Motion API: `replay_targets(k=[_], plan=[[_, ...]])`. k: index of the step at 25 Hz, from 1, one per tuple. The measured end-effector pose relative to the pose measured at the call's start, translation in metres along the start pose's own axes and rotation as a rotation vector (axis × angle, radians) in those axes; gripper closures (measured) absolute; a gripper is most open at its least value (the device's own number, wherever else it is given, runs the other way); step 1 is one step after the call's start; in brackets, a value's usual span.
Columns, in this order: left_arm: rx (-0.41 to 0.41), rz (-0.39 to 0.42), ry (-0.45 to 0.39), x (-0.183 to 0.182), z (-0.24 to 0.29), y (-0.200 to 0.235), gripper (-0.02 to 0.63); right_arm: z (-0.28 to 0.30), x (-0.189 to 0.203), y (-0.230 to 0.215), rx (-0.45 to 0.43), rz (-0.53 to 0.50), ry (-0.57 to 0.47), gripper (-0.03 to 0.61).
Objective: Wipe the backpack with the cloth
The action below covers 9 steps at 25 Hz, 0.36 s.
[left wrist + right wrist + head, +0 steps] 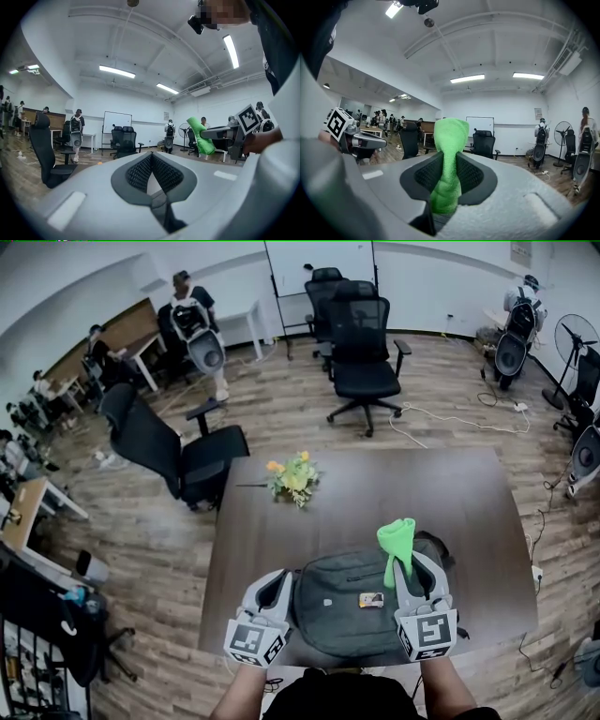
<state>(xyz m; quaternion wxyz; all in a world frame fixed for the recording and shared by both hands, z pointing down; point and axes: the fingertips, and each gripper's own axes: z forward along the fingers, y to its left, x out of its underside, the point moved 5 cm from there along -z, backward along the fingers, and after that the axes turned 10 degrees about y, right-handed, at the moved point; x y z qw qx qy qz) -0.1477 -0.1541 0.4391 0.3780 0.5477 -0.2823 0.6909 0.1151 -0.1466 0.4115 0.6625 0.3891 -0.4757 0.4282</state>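
Backpack (361, 610) lies flat at the table's (450, 493) near edge, within easy reach. The right gripper (449, 161) clamps the green cloth (451, 136), leaving its end free for rubbing. The left gripper (151, 157) is closed and empty, probably spare to steady the backpack.

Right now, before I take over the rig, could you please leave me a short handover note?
Left gripper: shut, empty, at the backpack's left end.
Right gripper: shut on the green cloth, which stands up out of the jaws.
Grey backpack: lying flat at the near edge of the brown table.
Done: cloth is in grip.
Left: lower the cloth onto the backpack and wipe it.
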Motion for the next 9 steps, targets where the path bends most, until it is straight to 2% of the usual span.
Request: replay_targets(k=[9], plan=[[-0.001, -0.005, -0.002, 0.0031, 0.0033, -0.0033, 0.595, 0.0023, -0.0007, 0.0, -0.015, 0.012, -0.034, 0.494]])
